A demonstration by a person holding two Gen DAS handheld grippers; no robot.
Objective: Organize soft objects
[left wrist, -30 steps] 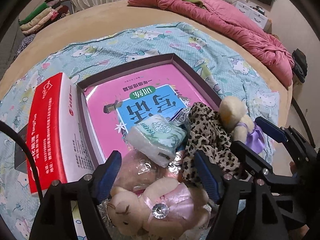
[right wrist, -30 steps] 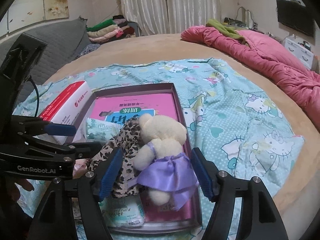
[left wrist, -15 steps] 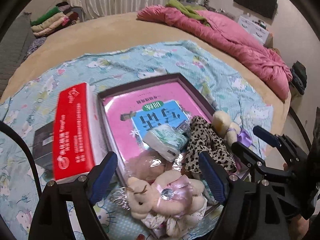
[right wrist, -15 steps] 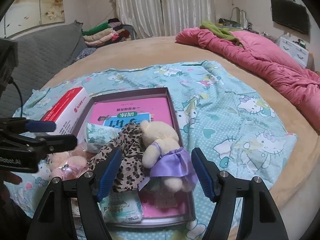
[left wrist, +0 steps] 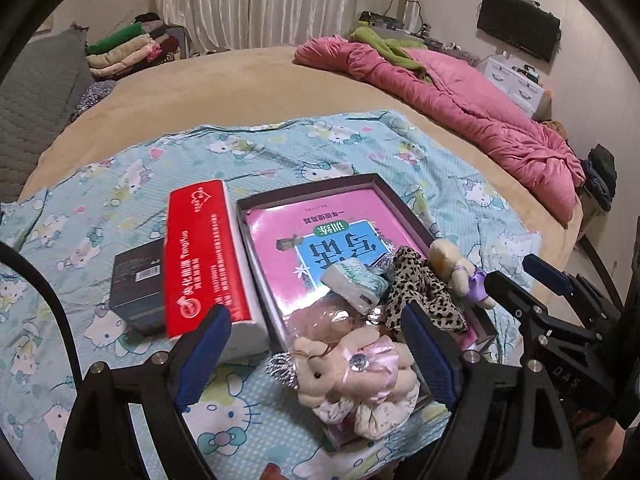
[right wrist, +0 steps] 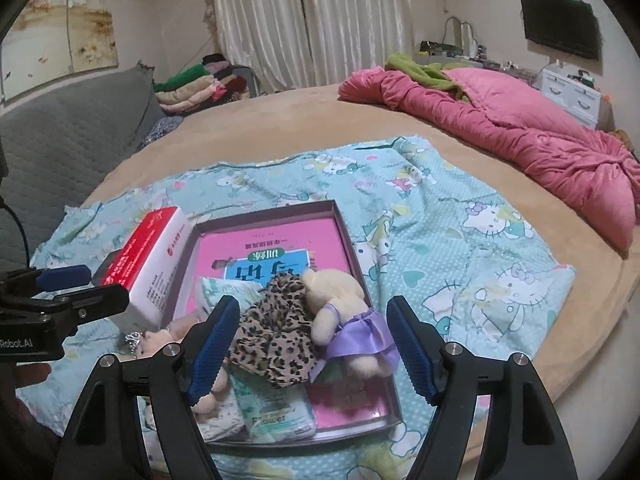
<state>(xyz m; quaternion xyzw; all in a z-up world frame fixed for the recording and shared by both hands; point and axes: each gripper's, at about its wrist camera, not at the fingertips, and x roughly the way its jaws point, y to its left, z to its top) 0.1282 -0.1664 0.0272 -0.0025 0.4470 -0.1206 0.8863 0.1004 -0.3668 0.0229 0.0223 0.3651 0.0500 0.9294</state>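
Note:
A shallow dark box [left wrist: 304,194] [right wrist: 340,220] on the bed holds a pink book, a pink-dressed plush bear [left wrist: 352,372] [right wrist: 160,340], a cream bear in a purple dress [left wrist: 456,272] [right wrist: 344,312], a leopard-print cloth [left wrist: 420,296] [right wrist: 276,336] and tissue packs [left wrist: 354,282] [right wrist: 276,412]. My left gripper [left wrist: 316,364] is open and empty, raised above the pink bear. My right gripper [right wrist: 312,352] is open and empty, above the leopard cloth and purple bear.
A red and white carton [left wrist: 208,264] [right wrist: 148,268] lies left of the box, with a small black box [left wrist: 136,288] beside it. All rest on a blue cartoon-print sheet [right wrist: 460,248]. A pink quilt [right wrist: 500,136] lies far right.
Both grippers have pulled back and up from the box, still open. The soft objects stay in the box.

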